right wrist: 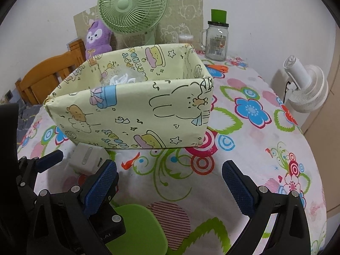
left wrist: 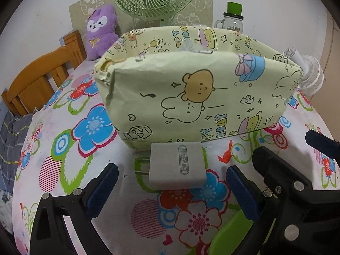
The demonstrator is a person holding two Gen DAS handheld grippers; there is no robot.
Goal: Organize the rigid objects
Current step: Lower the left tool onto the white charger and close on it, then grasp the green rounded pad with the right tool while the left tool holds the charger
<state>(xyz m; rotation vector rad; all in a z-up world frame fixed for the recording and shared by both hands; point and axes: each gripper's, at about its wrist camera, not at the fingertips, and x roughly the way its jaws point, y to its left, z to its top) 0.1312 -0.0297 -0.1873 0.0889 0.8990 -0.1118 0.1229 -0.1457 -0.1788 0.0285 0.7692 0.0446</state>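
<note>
A table covered in a bright flower-print cloth [left wrist: 63, 170] holds an open-topped box [left wrist: 197, 93] wrapped in pale green cartoon paper, with some white and clear items lying inside. Just in front of the box's near wall, lying flat on the cloth, is a small white plug-in charger [left wrist: 177, 166], its metal prongs pointing left. The left gripper [left wrist: 172, 188] sits low over the table with its blue-padded fingers spread wide on either side of the charger, not touching it. The right gripper [right wrist: 170, 184] hovers beside it, also spread open and holding nothing. A flat green object [right wrist: 136, 229] lies on the cloth near the grippers. The step in hand appears to be picking up the charger. The next move likely calls for closing the left fingers on its flat sides, then lifting it clear of the box's near wall and lowering it inside.
</note>
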